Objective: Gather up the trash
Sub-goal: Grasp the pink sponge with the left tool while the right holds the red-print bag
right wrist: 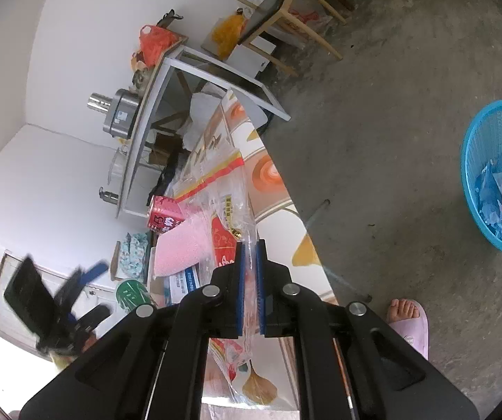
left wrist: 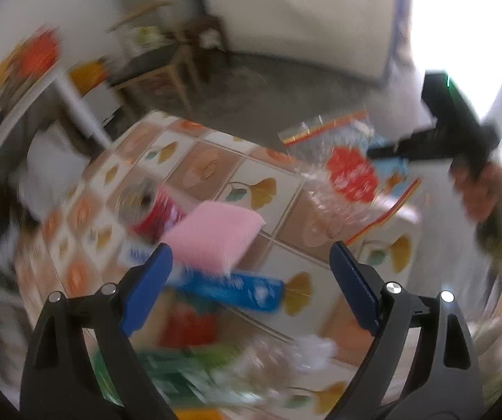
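Note:
My right gripper (right wrist: 249,245) is shut on a clear plastic bag (right wrist: 228,196) with red print and a red-yellow strip, held up over the table's edge. In the blurred left wrist view the same bag (left wrist: 348,175) hangs from the right gripper (left wrist: 387,152) at the right. My left gripper (left wrist: 251,273) is open over the table with nothing between its fingers. Under it lie a pink sponge (left wrist: 216,234), a red can (left wrist: 160,211) on its side and a blue packet (left wrist: 240,288). A blue basket (right wrist: 474,189) with blue wrappers inside stands on the floor.
The table wears a flower-tile cloth (left wrist: 251,189), and green and clear wrappers (left wrist: 195,367) lie near its front. A person's foot in a pink slipper (right wrist: 410,322) is on the concrete floor. A grey shelf table (right wrist: 167,80) and wooden chairs (right wrist: 285,7) stand behind.

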A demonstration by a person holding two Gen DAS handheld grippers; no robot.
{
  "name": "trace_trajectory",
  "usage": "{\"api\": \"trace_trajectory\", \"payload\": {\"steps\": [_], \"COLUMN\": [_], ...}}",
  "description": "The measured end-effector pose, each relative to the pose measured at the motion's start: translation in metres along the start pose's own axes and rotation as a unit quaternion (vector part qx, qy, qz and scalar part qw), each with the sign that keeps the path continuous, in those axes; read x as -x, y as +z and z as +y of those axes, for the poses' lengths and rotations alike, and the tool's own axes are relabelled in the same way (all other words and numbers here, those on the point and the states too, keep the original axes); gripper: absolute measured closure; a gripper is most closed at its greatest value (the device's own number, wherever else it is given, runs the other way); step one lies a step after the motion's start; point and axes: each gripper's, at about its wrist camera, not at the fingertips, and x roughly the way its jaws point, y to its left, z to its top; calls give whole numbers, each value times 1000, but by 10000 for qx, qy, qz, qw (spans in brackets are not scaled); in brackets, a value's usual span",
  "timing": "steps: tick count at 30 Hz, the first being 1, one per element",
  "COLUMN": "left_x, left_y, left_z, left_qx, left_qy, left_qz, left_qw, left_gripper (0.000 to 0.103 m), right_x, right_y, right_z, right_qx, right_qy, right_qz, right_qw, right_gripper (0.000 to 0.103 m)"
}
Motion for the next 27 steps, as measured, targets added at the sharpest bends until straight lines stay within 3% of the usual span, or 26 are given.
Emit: {"api": "trace_trajectory", "payload": {"steps": [7, 10, 13, 21, 24, 27], "left_x": [-75, -96, -114, -146, -150, -151], "left_y": [35, 33, 25, 10, 11, 12], "left_z": [-3, -13, -28, -53, -59, -62], "left_qx": [-961, -1374, -1900, -2866, -3028, -3028], "left_qy": [420, 672, 1063, 1848, 2078, 2182], "left_qz": [1147, 1511, 1789, 2293, 2315, 2344], "left_qw": [9879, 9766, 9595, 9117, 9008, 8976], "left_gripper": [16, 16, 16, 36, 46, 62], "right_x": [6, 6, 5, 5, 6, 9], "right_y": [0, -1, -1, -1, 0, -2], "right_z": [-19, -26, -33, -39, -40, -44], "right_qx": [-254, -332, -409, -547, -564, -590], "right_qy": [177, 225, 262, 444, 491, 542], "right_qz": [-92, -94, -58, -74, -90, -105], "right_qw": [9995, 9992, 9988, 9975, 9972, 9967], "right_gripper": [97, 97, 97, 97, 97, 97]}}
